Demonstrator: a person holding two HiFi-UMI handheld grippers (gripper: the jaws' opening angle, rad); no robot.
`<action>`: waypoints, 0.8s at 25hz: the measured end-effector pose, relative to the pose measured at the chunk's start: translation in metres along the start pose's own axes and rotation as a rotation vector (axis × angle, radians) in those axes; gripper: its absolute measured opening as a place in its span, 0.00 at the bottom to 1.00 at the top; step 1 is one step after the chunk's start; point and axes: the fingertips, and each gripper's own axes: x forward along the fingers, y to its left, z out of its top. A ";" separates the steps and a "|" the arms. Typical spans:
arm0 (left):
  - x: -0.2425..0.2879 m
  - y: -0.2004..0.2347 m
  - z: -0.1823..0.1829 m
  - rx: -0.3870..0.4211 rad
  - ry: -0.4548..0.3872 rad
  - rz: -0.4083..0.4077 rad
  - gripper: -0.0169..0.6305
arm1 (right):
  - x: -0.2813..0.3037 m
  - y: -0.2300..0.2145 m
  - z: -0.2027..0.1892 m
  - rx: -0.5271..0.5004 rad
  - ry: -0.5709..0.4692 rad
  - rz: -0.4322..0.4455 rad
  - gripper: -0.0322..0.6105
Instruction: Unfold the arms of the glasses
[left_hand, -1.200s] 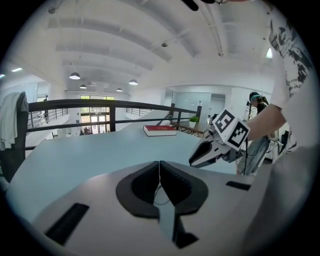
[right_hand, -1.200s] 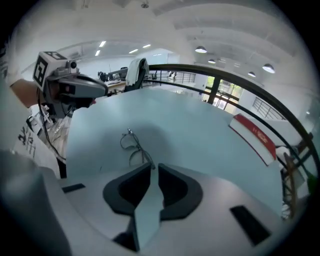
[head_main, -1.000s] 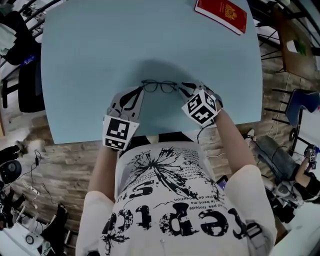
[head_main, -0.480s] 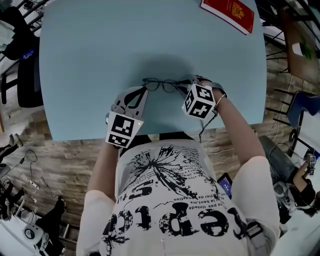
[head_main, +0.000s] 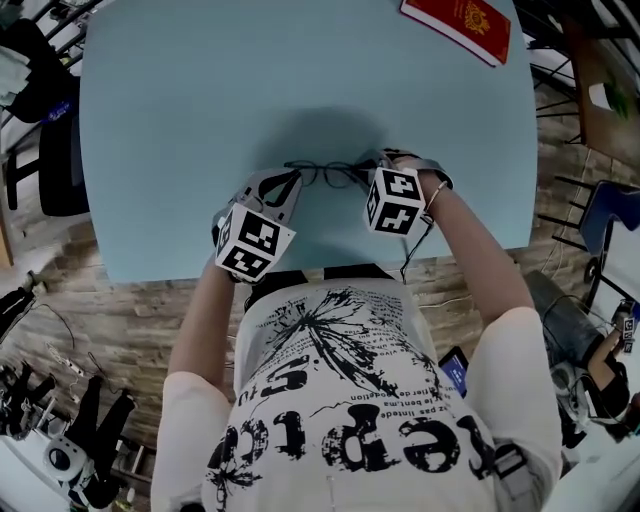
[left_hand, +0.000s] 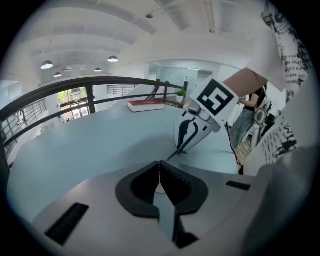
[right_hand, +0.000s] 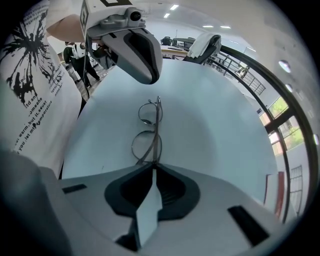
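Currently, your items are standing as follows.

Glasses (head_main: 323, 172): they are sitting over the 6 o'clock part of the blue table (head_main: 200, 110), lenses side by side, running from 9 to 3 o'clock in the head view. Whether they are resting on the top or are lifted off it is not showing.

Right gripper (right_hand: 152, 166): you are holding it at 3 o'clock of the glasses, pointing steeply down. Its jaws have just been closing and are now pinching the near end of the frame. In the right gripper view a thin straight bar of the frame is running past both lens rims into the jaw tips.

Left gripper (left_hand: 159, 166): you are holding it at 9 o'clock of the glasses, tilted down toward the table. Its jaws are pressing fully together with nothing showing between them. Its tips are hanging just beside the far end of the frame, and contact is not showing.

Red book (head_main: 458, 26): it is lying at 1 o'clock on the table, well apart from the glasses.
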 end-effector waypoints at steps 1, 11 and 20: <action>0.005 -0.002 0.000 0.040 0.026 -0.017 0.06 | 0.000 0.000 0.000 -0.001 -0.001 0.002 0.11; 0.051 -0.027 0.008 0.459 0.279 -0.209 0.15 | -0.001 -0.001 -0.004 0.013 -0.019 0.013 0.11; 0.078 -0.045 0.001 0.685 0.413 -0.313 0.14 | -0.003 0.000 -0.011 0.017 -0.026 0.026 0.11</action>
